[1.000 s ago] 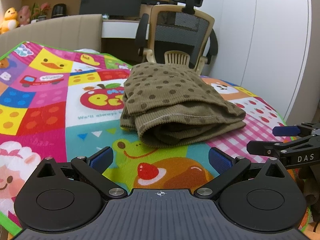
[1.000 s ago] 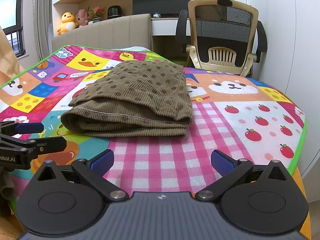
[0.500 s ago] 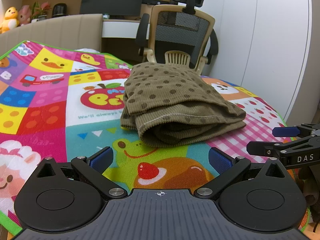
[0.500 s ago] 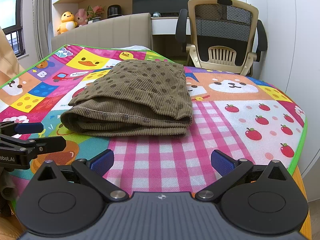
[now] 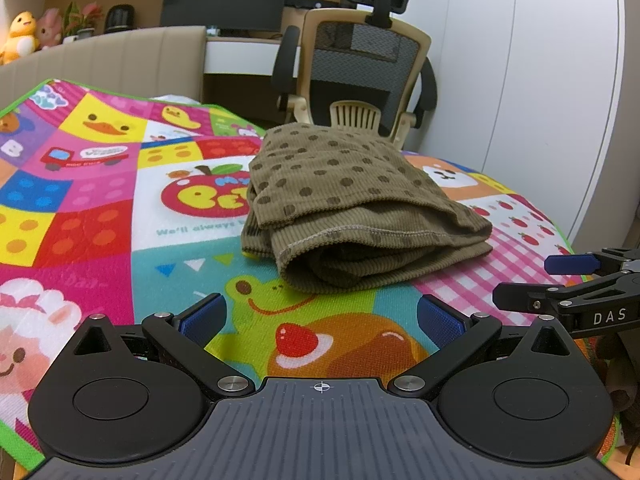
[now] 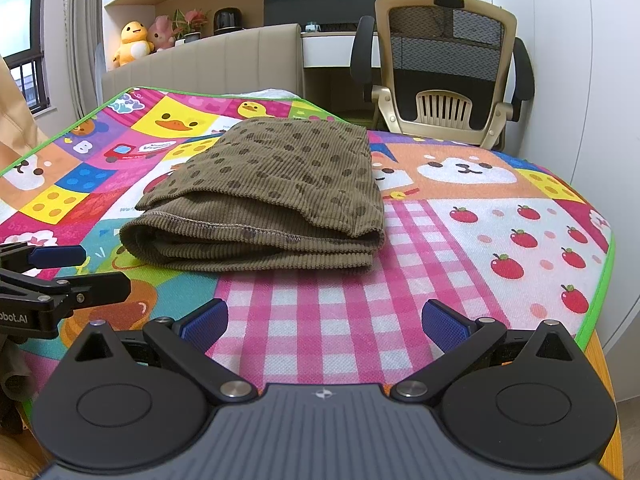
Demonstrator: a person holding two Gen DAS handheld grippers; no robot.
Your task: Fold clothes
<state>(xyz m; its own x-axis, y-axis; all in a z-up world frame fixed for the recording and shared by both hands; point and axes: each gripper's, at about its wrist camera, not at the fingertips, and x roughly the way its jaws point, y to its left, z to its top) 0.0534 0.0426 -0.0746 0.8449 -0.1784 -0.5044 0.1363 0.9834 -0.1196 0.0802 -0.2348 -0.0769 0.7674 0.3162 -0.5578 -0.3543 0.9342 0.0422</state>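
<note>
Left wrist view: the soft, limp corduroy garment [image 5: 352,216] lies folded ahead of both empty, wide-open grippers, left gripper [image 5: 320,316] and right gripper [image 6: 325,318]; pinch its near stitched hem.

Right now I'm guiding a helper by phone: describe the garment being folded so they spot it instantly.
Find the bright cartoon-patterned play mat. Near its middle lies a folded olive-brown corduroy garment with dark polka dots. It is the only dull, ribbed, stacked thing on that colourful flat surface.
</note>
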